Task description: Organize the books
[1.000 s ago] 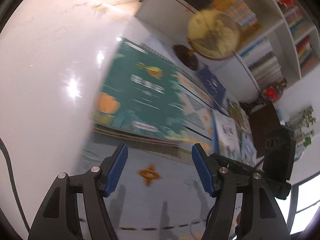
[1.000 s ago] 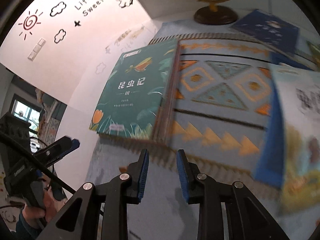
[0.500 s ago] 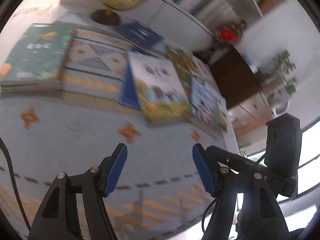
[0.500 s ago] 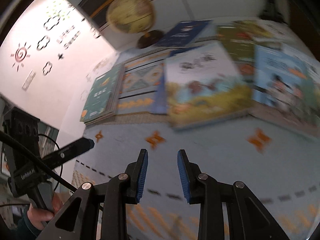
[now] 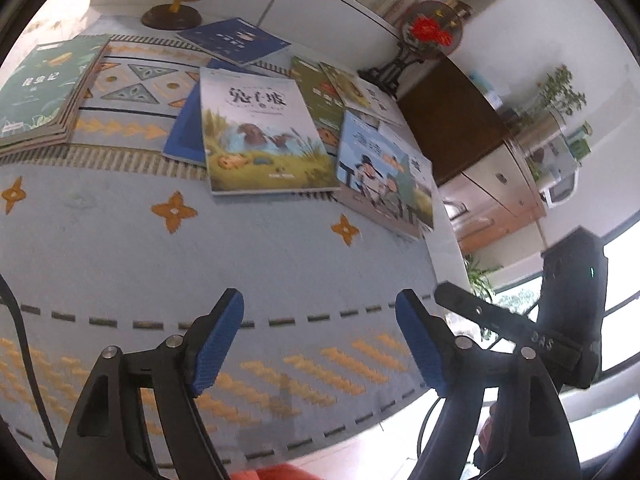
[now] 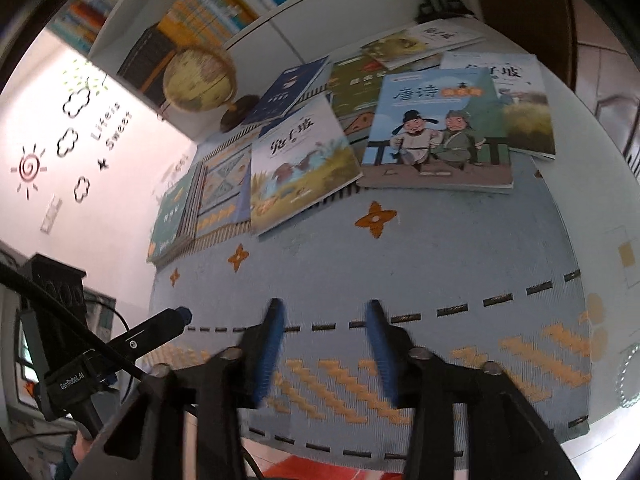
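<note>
Partly sorted, by my read: green stack [image 5: 38,88] sits squared at far left of the bench [image 5: 260,264]; rabbit book [image 5: 260,136], poetry book [image 5: 380,172] and others lie loose and overlapping to its right. Left hand-held gripper [image 5: 320,344] and right hand-held gripper [image 6: 326,348] both opening, nothing between jaws. Loose books lie ahead of both, well apart from the pads.

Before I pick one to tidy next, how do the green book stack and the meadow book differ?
The green book stack lies at the table's left end, several books squared up; the meadow book is a single one mid-table. The stack rests on the cloth alone; the meadow book overlaps a blue book. The stack's cover is dark green, the meadow book's pale with grass. Both lie flat, face up.
</note>
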A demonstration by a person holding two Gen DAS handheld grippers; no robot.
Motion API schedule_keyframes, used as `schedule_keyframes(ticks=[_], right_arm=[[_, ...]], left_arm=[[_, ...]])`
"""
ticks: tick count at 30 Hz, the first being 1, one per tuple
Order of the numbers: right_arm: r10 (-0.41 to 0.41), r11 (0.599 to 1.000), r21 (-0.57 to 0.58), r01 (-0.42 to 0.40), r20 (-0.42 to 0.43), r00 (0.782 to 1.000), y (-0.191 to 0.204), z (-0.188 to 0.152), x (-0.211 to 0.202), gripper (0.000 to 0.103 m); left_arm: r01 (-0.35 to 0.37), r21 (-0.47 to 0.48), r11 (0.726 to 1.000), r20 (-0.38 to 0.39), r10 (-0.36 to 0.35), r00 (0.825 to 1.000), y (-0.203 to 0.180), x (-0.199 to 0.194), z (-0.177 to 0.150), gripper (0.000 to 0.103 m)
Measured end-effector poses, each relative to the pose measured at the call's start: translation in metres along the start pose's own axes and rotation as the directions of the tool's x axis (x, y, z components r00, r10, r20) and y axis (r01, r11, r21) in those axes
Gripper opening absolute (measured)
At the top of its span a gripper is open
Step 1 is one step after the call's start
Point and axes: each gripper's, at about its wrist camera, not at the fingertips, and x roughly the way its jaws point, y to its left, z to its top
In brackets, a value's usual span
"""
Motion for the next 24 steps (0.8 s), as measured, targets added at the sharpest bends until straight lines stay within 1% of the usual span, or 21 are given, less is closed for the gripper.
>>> schedule_keyframes(ticks=[2, 5, 6, 7, 9, 12, 15, 19, 22, 24], right_arm=[[-0.006, 1.000, -0.018, 0.005, -0.008, 1.000, 0.002, 0.004, 0.006, 0.052], [-0.058, 0.997, -0.054, 0.057, -0.020, 0.998, 0.002, 0.015, 0.018, 0.052], [-0.085, 0.994, -0.071, 0.083, -0.026, 0.996, 0.003, 0.022, 0.024, 0.052], [-0.095, 0.992, -0.081, 0.092, -0.030, 0.995, 0.004, 0.027, 0.028, 0.052], [-0.110, 0.987, -0.119, 0.106, -0.029, 0.993, 0.010, 0.046, 0.039, 0.052], [-0.156, 0.977, -0.151, 0.151, -0.021, 0.988, 0.019, 0.075, 0.058, 0.052], [-0.164, 0.974, -0.161, 0.158, -0.027, 0.986, 0.027, 0.098, 0.080, 0.052], [-0.169, 0.968, -0.202, 0.149, -0.085, 0.982, 0.036, 0.122, 0.116, 0.052], [-0.216, 0.954, -0.228, 0.192, -0.086, 0.973, 0.040, 0.134, 0.137, 0.052], [-0.224, 0.954, -0.224, 0.200, -0.087, 0.971, 0.038, 0.143, 0.149, 0.052]], left_arm=[[-0.001, -0.013, 1.000, 0.001, 0.001, 1.000, 0.006, 0.006, 0.008, 0.077], [-0.005, -0.044, 0.999, -0.005, 0.005, 1.000, 0.020, 0.021, 0.025, 0.077], [-0.005, -0.062, 0.998, -0.011, 0.005, 1.000, 0.024, 0.027, 0.032, 0.077], [-0.002, -0.075, 0.997, -0.011, 0.002, 1.000, 0.028, 0.031, 0.039, 0.077], [-0.011, -0.074, 0.997, -0.013, 0.010, 1.000, 0.034, 0.038, 0.052, 0.077], [-0.038, -0.068, 0.997, -0.038, 0.035, 0.999, 0.044, 0.054, 0.074, 0.077], [-0.029, -0.078, 0.997, -0.074, 0.024, 0.997, 0.057, 0.073, 0.090, 0.077], [-0.007, -0.075, 0.997, -0.124, -0.003, 0.992, 0.070, 0.093, 0.102, 0.077], [0.013, -0.051, 0.999, -0.142, -0.020, 0.990, 0.074, 0.102, 0.110, 0.077], [0.023, -0.047, 0.999, -0.157, -0.030, 0.987, 0.077, 0.108, 0.113, 0.077]])
